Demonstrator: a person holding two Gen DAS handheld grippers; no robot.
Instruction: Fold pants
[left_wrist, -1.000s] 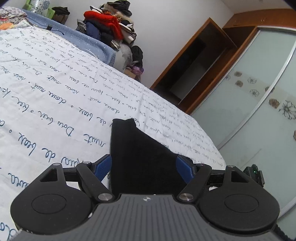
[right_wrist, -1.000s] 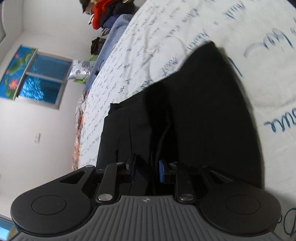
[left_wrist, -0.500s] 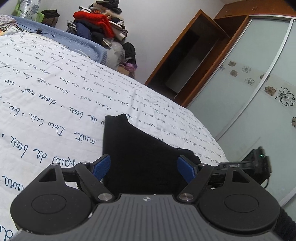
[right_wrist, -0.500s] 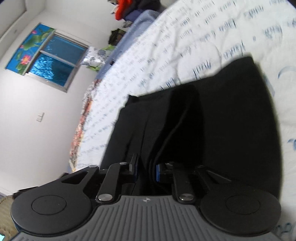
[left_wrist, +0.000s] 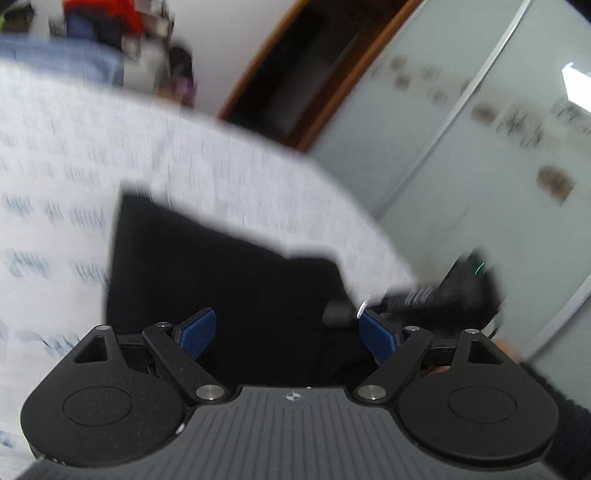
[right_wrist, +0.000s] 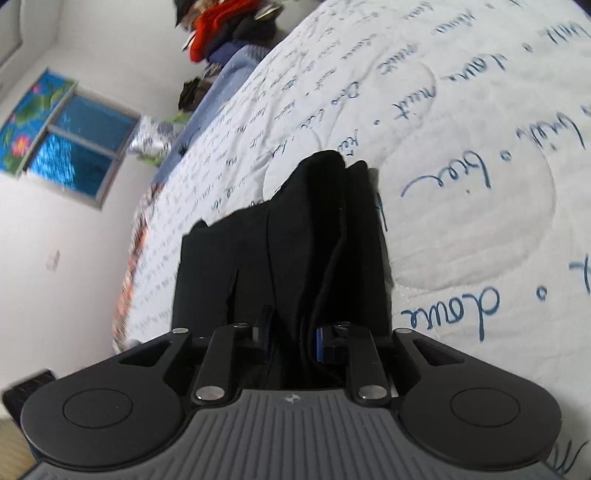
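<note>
- Left wrist view: the picture is smeared by motion blur. The left tool (left_wrist: 286, 334) is seen spread wide, its blue pads (left_wrist: 195, 330) standing well apart above the black pants (left_wrist: 207, 273); its jaws have just been opening, and no cloth is pressed by them. The pants are laid on the bed (left_wrist: 74, 177), filling the lower centre of the frame. The right tool (left_wrist: 436, 295) is glimpsed as a dark blur at the right edge.
- Right wrist view: the right tool (right_wrist: 295, 338) is seen pressed nearly together, and a bunched fold of the pants (right_wrist: 325, 240) is pinched between its fingers. The fabric is drawn up the centre of the frame, over the white bedspread (right_wrist: 461, 166) printed with blue handwriting. A pile of clothes (right_wrist: 221, 29) is seen at the upper centre, a window (right_wrist: 70, 136) at the left.
</note>
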